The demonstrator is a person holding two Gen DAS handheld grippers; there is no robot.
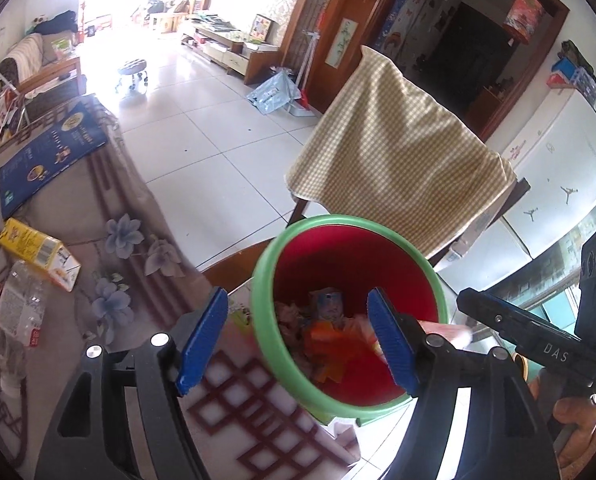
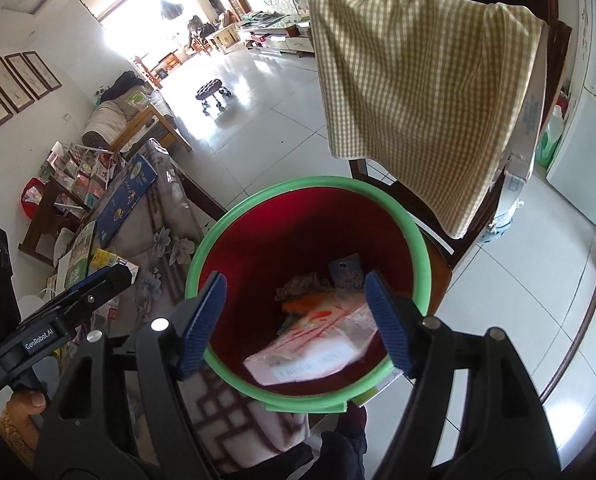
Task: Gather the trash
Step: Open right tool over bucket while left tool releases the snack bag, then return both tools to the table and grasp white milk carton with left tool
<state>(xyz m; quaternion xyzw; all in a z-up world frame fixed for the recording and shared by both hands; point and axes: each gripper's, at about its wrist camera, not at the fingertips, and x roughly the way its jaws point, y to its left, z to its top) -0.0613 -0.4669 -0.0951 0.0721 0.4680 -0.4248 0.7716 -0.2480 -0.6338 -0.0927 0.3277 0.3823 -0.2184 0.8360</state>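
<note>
A red bin with a green rim (image 1: 337, 220) stands at the table's edge, right under both grippers. My left gripper (image 1: 298, 340) hangs open over its mouth, nothing between the blue pads. Down inside lie an orange wrapper (image 1: 329, 344) and a small blue-white carton (image 1: 325, 304). My right gripper (image 2: 296, 324) is open above the same bin's rim (image 2: 309, 182). A pink-and-white packet (image 2: 309, 352), blurred, lies tilted on the trash below it, free of both pads. On the table to the left lie a yellow carton (image 1: 38, 252) and a crushed clear bottle (image 1: 18, 312).
A chair draped with a checked cloth (image 1: 397, 152) stands just behind the bin. A blue book (image 1: 50, 152) lies farther along the flowered tablecloth (image 1: 138, 280). A white fridge (image 1: 557, 160) is at the right, tiled floor (image 1: 218, 140) beyond.
</note>
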